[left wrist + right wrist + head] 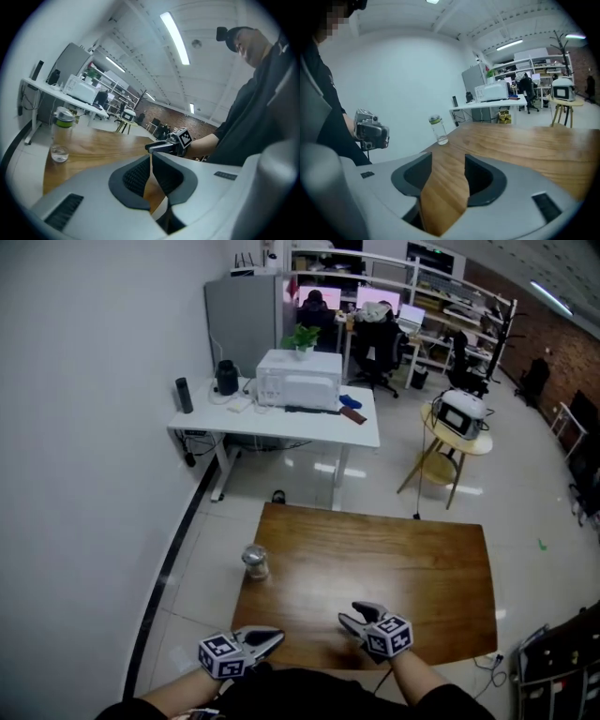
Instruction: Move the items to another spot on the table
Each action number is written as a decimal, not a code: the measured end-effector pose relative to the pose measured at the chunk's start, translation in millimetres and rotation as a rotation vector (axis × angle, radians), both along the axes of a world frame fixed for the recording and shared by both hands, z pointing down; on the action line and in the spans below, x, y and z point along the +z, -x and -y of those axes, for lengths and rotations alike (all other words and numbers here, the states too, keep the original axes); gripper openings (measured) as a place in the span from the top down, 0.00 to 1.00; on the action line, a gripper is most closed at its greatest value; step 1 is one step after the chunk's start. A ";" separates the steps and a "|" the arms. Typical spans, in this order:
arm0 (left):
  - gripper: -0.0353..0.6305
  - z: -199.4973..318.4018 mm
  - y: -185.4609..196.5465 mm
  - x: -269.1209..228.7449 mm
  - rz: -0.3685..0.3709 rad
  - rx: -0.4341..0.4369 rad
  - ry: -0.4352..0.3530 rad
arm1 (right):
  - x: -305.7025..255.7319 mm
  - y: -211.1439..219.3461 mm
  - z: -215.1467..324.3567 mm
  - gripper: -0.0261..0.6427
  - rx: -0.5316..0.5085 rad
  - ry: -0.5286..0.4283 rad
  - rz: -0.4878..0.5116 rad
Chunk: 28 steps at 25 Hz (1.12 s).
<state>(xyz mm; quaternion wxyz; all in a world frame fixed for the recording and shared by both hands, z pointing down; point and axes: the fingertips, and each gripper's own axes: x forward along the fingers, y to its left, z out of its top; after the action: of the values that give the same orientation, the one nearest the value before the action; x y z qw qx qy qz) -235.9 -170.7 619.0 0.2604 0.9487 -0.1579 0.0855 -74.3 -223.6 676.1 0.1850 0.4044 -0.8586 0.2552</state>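
Note:
A clear jar with a green lid (pixel 254 556) stands near the left edge of the wooden table (pixel 412 577). In the left gripper view the jar (pixel 64 117) is far off, and a small clear glass (pixel 59 153) sits nearer on the wood. The right gripper view shows the jar (pixel 437 128) upright at the table's far corner. My left gripper (pixel 275 637) hovers at the table's near edge, jaws shut with nothing between them (pixel 151 158). My right gripper (pixel 348 617) hangs over the near middle of the table, its jaws open and empty (pixel 447 161).
Beyond the wooden table stands a white desk (pixel 281 418) with a white machine (pixel 298 379) and a dark bottle. A round yellow side table (pixel 457 432) stands at the right. A white wall runs along the left. The person's arms are at the near edge.

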 end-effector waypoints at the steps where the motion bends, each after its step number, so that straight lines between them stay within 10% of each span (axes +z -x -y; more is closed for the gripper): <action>1: 0.94 -5.3 -22.1 -1.5 0.011 0.010 -0.016 | -9.3 -21.0 -11.1 0.66 0.004 -0.009 0.009; 12: 0.94 -78.0 -223.8 -65.9 -0.055 0.110 -0.061 | -110.2 -150.3 -156.1 0.91 -0.109 -0.032 0.213; 22: 0.94 -145.9 -232.2 -92.8 -0.111 0.306 -0.035 | -139.0 -119.1 -218.8 0.91 -0.024 -0.072 0.330; 28: 0.94 -160.3 -232.7 -97.9 -0.080 0.266 -0.058 | -155.4 -139.5 -225.8 0.94 -0.020 -0.122 0.320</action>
<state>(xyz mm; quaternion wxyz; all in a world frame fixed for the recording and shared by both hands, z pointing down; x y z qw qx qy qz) -3.2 -10.4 521.0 0.2253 0.9710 -0.0228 0.0769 65.2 2.2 520.7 0.0237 0.3607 -0.8948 0.2621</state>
